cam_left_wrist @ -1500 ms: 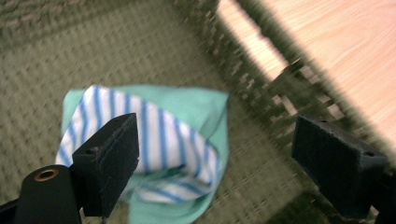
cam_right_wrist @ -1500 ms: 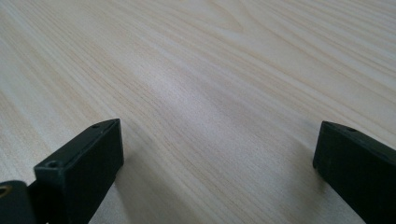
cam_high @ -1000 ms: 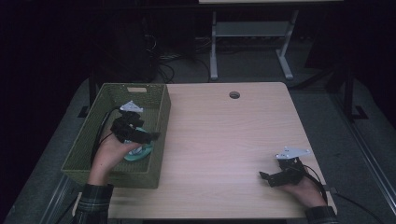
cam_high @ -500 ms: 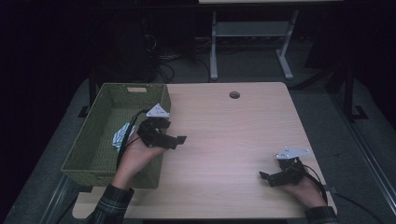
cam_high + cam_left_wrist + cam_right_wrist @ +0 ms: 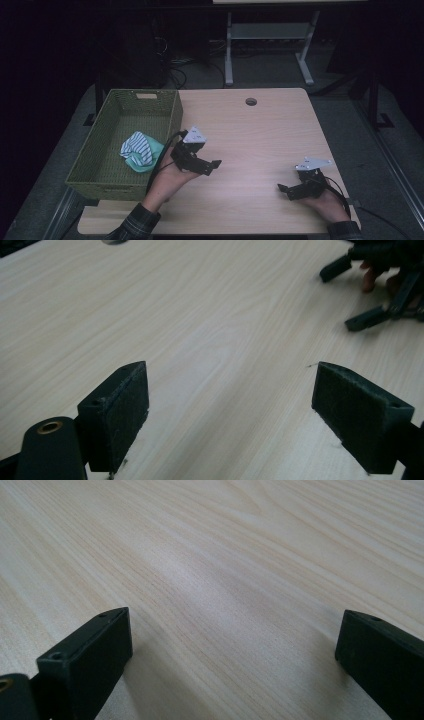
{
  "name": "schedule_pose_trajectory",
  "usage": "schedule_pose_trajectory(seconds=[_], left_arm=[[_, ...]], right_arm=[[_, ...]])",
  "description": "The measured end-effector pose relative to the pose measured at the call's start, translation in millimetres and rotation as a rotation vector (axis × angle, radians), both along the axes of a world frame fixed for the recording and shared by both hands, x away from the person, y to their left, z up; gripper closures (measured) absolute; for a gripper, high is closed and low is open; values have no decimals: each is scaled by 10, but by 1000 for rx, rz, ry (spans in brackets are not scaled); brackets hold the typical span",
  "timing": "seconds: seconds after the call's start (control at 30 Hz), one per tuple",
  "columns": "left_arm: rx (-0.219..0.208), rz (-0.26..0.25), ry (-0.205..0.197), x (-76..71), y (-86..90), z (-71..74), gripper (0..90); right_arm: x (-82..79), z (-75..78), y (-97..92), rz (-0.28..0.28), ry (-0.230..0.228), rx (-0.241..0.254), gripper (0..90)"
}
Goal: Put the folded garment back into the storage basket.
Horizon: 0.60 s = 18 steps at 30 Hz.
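Observation:
A striped and teal cloth (image 5: 140,151) lies bunched inside the green woven basket (image 5: 115,177) at the table's left. My left gripper (image 5: 212,165) is over the bare wood just right of the basket, open, with nothing between its pads (image 5: 122,410). My right gripper (image 5: 286,191) rests low near the table's front right corner, also open and empty; its pads (image 5: 95,652) sit wide apart on the wood. The right gripper (image 5: 357,295) appears far off in the left gripper view too.
The light wooden table (image 5: 250,135) has a round cable hole (image 5: 251,101) near its far edge. Behind the table stand a metal frame (image 5: 270,45) and cables on a dark floor.
My left gripper came up out of the basket and moved right onto the table, leaving the cloth in the basket. The right gripper stayed still.

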<state>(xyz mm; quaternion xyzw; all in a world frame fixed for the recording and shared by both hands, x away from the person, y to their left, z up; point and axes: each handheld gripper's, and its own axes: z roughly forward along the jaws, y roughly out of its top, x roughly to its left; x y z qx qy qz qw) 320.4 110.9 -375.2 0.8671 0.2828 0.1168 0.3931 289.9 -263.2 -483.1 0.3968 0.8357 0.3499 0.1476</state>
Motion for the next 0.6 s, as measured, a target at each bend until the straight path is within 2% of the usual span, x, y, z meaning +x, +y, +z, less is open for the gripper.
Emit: schedule_pose_trajectory(seconds=[0.07, 0.23, 0.6], left_arm=[[3, -5, 11, -12, -50, -85, 146], [49, -26, 22, -40, -132, -291, 145], [99, -3, 12, -31, -222, -654, 141]], right_arm=[[1, -1, -1, 2, -2, -1, 16], [1, -1, -1, 5, -3, -2, 15], [1, -1, -1, 5, -3, -2, 16]])
